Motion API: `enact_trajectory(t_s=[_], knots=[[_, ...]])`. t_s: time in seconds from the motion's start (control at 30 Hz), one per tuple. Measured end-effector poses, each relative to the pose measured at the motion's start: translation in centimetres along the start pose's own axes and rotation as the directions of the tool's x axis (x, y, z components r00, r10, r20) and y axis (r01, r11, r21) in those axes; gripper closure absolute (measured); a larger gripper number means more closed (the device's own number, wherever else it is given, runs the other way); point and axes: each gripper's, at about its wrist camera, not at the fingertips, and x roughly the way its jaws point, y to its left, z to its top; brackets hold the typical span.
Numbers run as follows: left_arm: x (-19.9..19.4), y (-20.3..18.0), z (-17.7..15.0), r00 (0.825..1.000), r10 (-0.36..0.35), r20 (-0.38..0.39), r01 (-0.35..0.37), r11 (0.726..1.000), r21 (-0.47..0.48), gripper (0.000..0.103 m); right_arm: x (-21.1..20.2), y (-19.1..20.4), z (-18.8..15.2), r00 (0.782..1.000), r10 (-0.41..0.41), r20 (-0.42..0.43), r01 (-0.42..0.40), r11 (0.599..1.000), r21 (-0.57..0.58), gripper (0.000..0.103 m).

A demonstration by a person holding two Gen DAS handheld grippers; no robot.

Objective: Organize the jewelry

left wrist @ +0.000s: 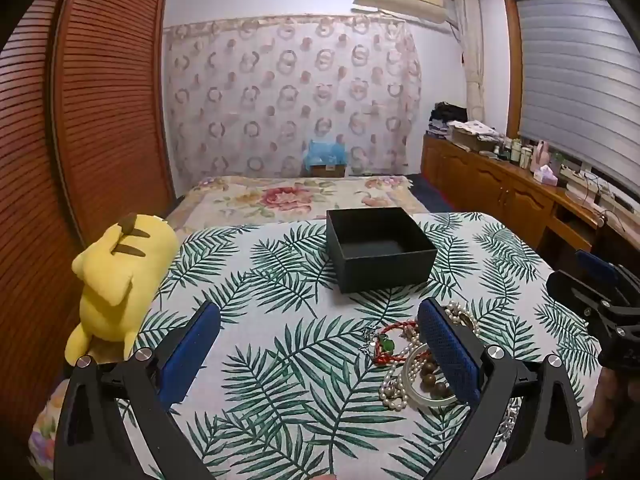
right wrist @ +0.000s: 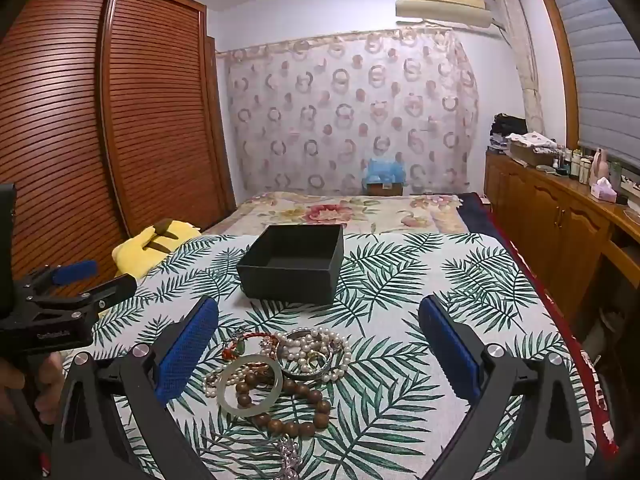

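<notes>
Jewelry (right wrist: 280, 376) is lying heaped on the leaf-print cloth (right wrist: 400, 280) nearest the cameras. In the right wrist view a pale jade bangle (right wrist: 249, 388) is resting on a string of brown wooden beads (right wrist: 298, 408), with a pearl necklace (right wrist: 320, 346) and a red cord bracelet (right wrist: 248, 340) piled just behind; a silvery chain (right wrist: 289, 456) is trailing toward the lower edge. The right gripper (right wrist: 318, 344) is being held wide open over this heap, its blue pads (right wrist: 188, 350) touching nothing. The left gripper (left wrist: 318, 344) is likewise being held at full spread, nothing being gripped; in its own view the heap is lying beside and partly behind its right-hand pad (left wrist: 448, 350). Fingers of a hand (right wrist: 48, 380) are being glimpsed at the left edge of the right wrist view, wrapped around the left gripper's handle.

Farther back, well apart from the heap, an open black box (right wrist: 294, 264) is sitting on the cloth, its inside bare. A yellow plush toy (left wrist: 120, 280) is lying at the cloth's left edge. Beyond, a floral bedspread (left wrist: 296, 196), a louvred wooden wardrobe (right wrist: 120, 112) and a patterned curtain (right wrist: 352, 112) are being seen.
</notes>
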Motion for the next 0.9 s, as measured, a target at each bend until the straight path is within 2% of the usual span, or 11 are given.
enact_trajectory(t_s=[0.9], knots=[[-0.01,-0.67,-0.51,1.0,-0.014,0.008,0.014,1.0,0.003,0.008,-0.07,-0.39,-0.15,1.0,0.004,0.005,-0.004,1.0,0.017,0.002]])
